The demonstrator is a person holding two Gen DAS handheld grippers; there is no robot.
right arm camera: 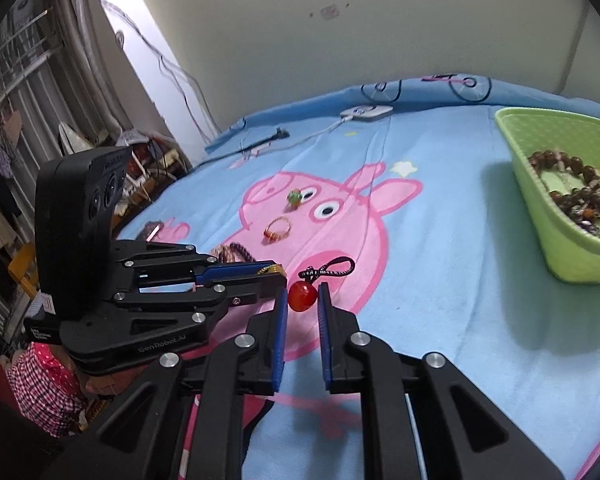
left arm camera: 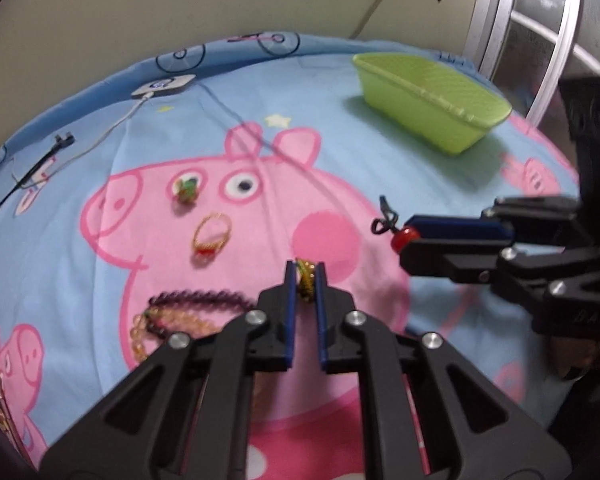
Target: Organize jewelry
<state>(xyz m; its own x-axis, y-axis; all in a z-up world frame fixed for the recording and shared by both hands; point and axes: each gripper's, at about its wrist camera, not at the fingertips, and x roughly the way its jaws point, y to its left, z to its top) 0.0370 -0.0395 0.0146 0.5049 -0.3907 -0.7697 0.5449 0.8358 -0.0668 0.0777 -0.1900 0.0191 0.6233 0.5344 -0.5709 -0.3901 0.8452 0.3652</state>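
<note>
Both claws look loaded, ready to carry to the green basket (left arm camera: 432, 100). From the left wrist, the left claw (left arm camera: 305, 280) pinches a gold bracelet (left arm camera: 306, 282) on edge, running along the fingers. From the right wrist, the right claw (right arm camera: 303, 298) pinches a red bead charm (right arm camera: 302, 296), its cord loop pointing away toward the basket (right arm camera: 556, 240).

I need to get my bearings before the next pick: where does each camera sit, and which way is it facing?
Left wrist: rides the left gripper, looking down its fingers over the bedsheet toward the wall; fingers clamp a gold ring; right gripper enters from the right.
Right wrist: rides the right gripper, facing the same wall; fingers pinch a red bead charm; left gripper enters from the left.
Shared: green basket, sheet, loose rings, each other's gripper.
</note>
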